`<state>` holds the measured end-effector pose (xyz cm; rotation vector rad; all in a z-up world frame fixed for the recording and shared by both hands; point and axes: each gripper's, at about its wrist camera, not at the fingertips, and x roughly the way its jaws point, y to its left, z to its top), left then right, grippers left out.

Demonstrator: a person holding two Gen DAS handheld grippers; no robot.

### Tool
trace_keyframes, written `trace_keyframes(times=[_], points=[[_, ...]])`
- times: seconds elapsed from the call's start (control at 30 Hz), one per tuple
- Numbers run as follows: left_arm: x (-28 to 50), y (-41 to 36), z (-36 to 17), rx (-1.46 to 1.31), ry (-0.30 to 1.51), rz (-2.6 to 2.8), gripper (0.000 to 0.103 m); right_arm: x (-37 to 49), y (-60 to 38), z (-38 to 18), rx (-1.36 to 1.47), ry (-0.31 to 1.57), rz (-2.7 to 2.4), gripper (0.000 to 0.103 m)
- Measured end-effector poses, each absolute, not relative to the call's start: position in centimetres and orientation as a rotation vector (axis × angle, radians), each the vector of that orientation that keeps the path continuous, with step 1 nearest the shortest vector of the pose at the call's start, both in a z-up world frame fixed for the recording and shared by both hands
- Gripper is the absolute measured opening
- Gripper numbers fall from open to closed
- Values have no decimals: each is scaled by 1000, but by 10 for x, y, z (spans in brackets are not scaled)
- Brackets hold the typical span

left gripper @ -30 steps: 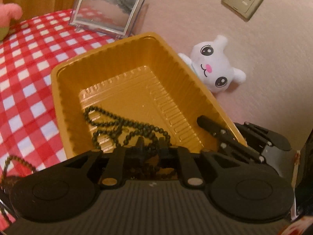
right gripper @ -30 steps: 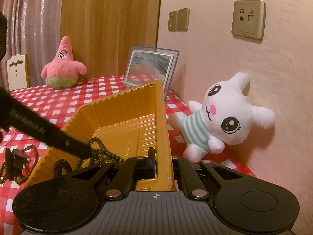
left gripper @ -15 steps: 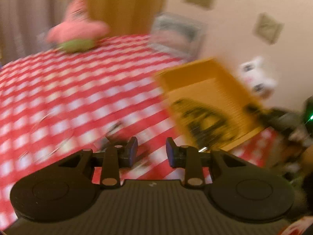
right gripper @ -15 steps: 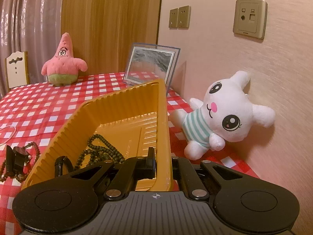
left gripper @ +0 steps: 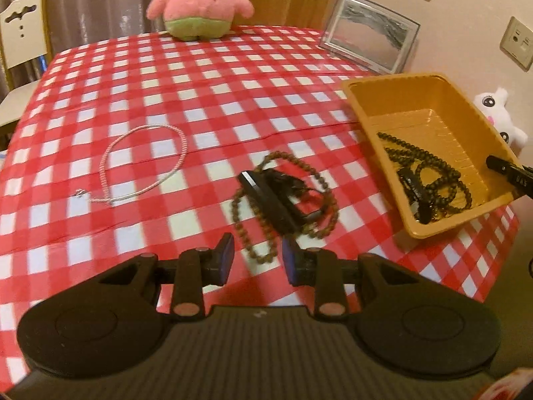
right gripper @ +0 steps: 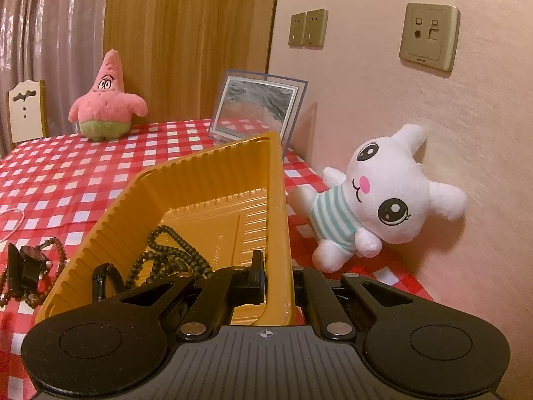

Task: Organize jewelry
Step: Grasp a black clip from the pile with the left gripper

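Note:
My left gripper (left gripper: 258, 260) hangs open over the checked cloth, nothing pressed between its pads. Just beyond its tips lies a brown bead necklace (left gripper: 318, 180), with a black watch-like piece (left gripper: 266, 200) resting on it. Further left a thin white cord necklace (left gripper: 143, 163) lies in a loop. The yellow tray (left gripper: 393, 78) stands at the right and holds a dark bead string (left gripper: 439, 176). My right gripper (right gripper: 276, 268) is shut on the yellow tray's near right wall (right gripper: 200, 193). Inside are the dark bead string (right gripper: 170, 256) and a black band (right gripper: 106, 278).
A pink star plush (left gripper: 196, 3) sits at the table's far edge, a framed picture (left gripper: 369, 35) leans on the wall, and a white bunny plush (right gripper: 383, 193) lies beside the tray. A chair (left gripper: 23, 33) stands past the left edge. The wall runs close on the right.
My left gripper has swung left from above the tray to the cloth near the brown beads, and its jaws stand wider apart. The right gripper has kept still on the tray.

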<state>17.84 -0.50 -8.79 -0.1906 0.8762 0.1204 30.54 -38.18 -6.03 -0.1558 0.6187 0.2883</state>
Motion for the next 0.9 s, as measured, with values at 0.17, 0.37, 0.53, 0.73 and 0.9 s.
trace_keyframes(times=[0.17, 0.37, 0.53, 0.73, 0.9], points=[[197, -12, -98, -184, 879, 107, 27, 303, -381, -61, -155, 624, 278, 4], [217, -9, -108, -215, 885, 132, 27, 301, -380, -61, -156, 625, 276, 4], [230, -4, -116, -252, 899, 144, 27, 301, -380, -60, -156, 625, 276, 4], [243, 5, -122, -330, 908, 160, 27, 301, -380, -60, -156, 626, 276, 4], [249, 8, -126, -355, 914, 169, 27, 301, -380, -60, -156, 625, 276, 4]])
